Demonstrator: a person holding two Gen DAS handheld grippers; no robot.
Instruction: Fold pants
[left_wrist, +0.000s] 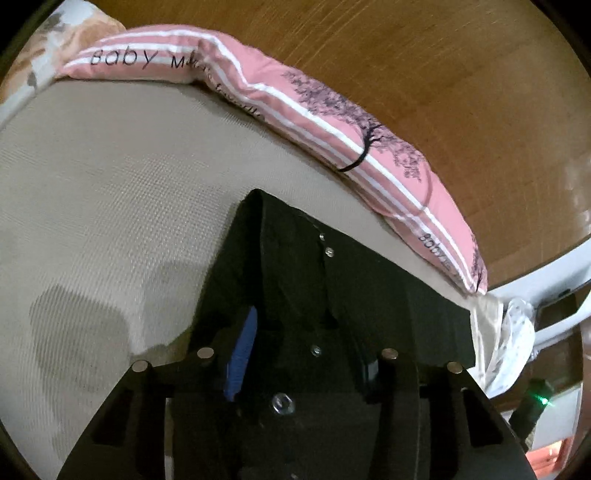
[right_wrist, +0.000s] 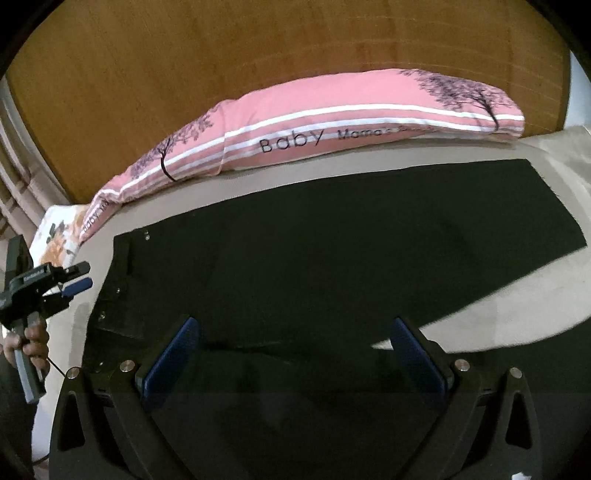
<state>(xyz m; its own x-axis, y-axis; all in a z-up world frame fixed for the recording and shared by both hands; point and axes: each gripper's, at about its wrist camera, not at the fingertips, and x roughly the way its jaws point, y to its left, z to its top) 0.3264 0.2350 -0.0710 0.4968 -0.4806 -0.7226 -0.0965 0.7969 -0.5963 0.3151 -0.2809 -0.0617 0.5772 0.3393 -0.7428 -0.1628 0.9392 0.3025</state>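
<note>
Jaws first: the right gripper (right_wrist: 295, 354) stands spread wide over the black pants (right_wrist: 314, 236), pads apart, with dark cloth lying between them, untouched as far as I can see. Those pants lie flat across the beige woven mattress (right_wrist: 480, 317), waistband toward the left gripper (right_wrist: 75, 282). Behind them a long pink striped pillow (right_wrist: 332, 122) rests against the wooden headboard (right_wrist: 221, 55). From its own camera, the left gripper has waistband cloth between narrowed fingers; whether they pinch it, I cannot tell.
</note>
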